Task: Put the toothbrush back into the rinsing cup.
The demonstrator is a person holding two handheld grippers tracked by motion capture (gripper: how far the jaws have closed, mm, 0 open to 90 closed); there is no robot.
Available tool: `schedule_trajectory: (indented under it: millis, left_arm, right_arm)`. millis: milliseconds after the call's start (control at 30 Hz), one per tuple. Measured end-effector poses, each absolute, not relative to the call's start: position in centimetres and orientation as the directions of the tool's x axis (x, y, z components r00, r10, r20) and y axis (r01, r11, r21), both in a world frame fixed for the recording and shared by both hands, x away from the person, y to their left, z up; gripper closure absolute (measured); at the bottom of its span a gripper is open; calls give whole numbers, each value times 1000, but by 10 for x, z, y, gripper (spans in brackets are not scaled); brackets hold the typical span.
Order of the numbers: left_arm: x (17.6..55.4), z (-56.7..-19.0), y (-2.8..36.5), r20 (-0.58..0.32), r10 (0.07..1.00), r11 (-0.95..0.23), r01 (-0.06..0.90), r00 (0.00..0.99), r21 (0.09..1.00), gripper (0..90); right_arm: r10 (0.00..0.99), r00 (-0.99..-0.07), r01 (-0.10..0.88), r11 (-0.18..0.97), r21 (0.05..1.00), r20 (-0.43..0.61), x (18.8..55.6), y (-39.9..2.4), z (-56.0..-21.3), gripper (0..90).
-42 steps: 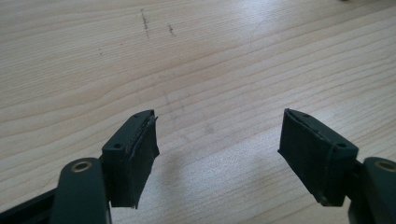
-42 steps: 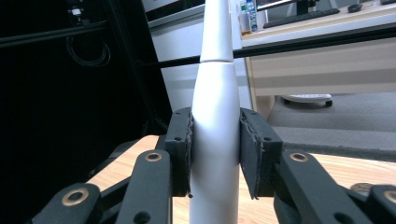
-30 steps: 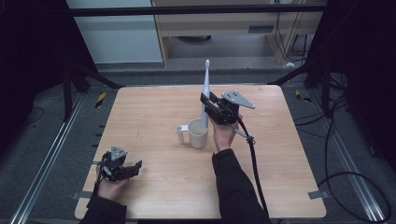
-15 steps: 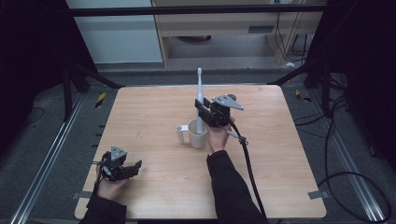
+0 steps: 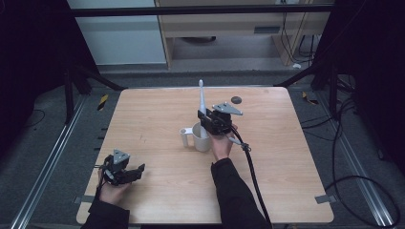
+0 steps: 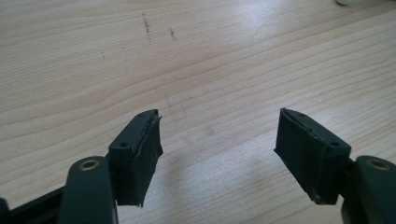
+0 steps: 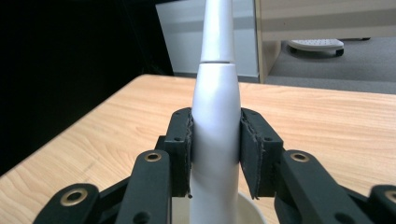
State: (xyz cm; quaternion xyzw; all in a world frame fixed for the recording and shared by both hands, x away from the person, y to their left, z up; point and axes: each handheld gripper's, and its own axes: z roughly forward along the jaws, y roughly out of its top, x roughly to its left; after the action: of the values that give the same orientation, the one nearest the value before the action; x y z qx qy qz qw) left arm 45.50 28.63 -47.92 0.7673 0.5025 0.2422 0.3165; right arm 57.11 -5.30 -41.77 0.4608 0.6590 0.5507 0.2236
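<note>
The tabletop carried a white mug near its middle, handle toward the left. A white electric toothbrush was held upright in the right claw, the pads clamped on its thick body, as seen in the right gripper view, with its base already at or inside the mug's rim. The step in hand was judged to be the lowering of the toothbrush into the mug. Next, a short straight descent was called for until the base was seated, then the pads were to be let go without tipping the mug; the tall toothbrush could lean on the rim once freed. The left claw was rested at the near left of the tabletop, well apart from the mug, its pads apart with nothing between them.

Compared with a second earlier, the toothbrush had been tilted upright from a slight lean and brought lower over the mug. The left claw had not been moved.
</note>
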Motion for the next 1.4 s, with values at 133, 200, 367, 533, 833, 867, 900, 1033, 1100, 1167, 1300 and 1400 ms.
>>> schedule_trajectory:
  millis: [133,200,367,533,833,867,900,1033,1100,1167,1300,1400]
  left_arm:
    - [455,-479,286,55,924,-296,617,379,729,300]
    - [455,-479,286,55,924,-297,617,379,729,300]
    - [455,-479,286,55,924,-297,616,379,730,300]
    - [455,-479,286,56,923,-298,617,380,729,300]
    - [455,-479,286,56,923,-298,617,380,728,300]
    - [455,-479,286,56,923,-299,617,380,728,300]
    - [455,-479,286,56,923,-299,617,380,728,299]
    - [455,-479,286,56,923,-299,618,381,727,299]
    - [455,-479,285,56,923,-299,617,381,728,299]
    - [455,-479,285,57,923,-299,617,381,728,299]
    - [455,-480,286,56,923,-299,618,380,727,297]
    - [455,-480,286,57,924,-298,618,379,727,297]
  right_arm:
    - [856,-478,374,-4,927,197,570,-51,-420,664]
    - [856,-479,383,7,924,193,570,-51,-421,663]
    - [855,-486,416,45,908,180,571,-51,-423,663]
    - [857,-488,422,69,904,163,569,-53,-425,662]
    - [860,-485,440,81,895,160,568,-58,-433,658]
    - [859,-486,439,81,895,160,568,-58,-433,657]
    - [859,-487,439,85,894,157,568,-58,-433,655]
    - [856,-491,425,77,902,159,566,-60,-429,604]
    - [859,-489,423,79,903,153,565,-62,-428,566]
    - [862,-487,418,89,904,140,564,-63,-427,551]
    - [860,-496,413,115,904,117,561,-66,-426,459]
    - [855,-506,420,130,898,112,558,-67,-423,321]
